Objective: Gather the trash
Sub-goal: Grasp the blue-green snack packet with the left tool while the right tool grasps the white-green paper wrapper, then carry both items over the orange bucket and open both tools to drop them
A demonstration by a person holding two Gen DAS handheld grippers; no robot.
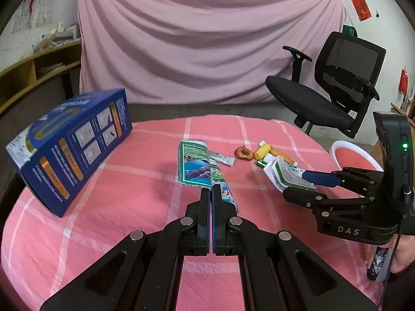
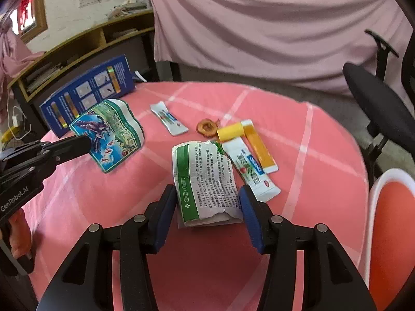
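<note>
A flattened green and blue printed package [image 1: 197, 163] is clamped at its near end by my left gripper [image 1: 210, 190], which is shut on it. In the right wrist view the package [image 2: 111, 132] hangs a little above the pink checked tablecloth [image 2: 298, 129]. My right gripper [image 2: 208, 194] has its blue pads against both sides of a crumpled green and white carton [image 2: 205, 176]. From the left wrist view that carton [image 1: 285, 173] sits tilted between the right gripper's [image 1: 298, 185] fingers.
On the cloth lie a small white sachet [image 2: 168, 119], a dried fruit ring [image 2: 207, 128], a yellow wrapper [image 2: 246, 140] and a white tube [image 2: 250, 171]. A blue box [image 1: 70, 145] stands at the left. A white-rimmed bin [image 2: 376, 207] sits at the right, a black office chair [image 1: 337, 90] beyond.
</note>
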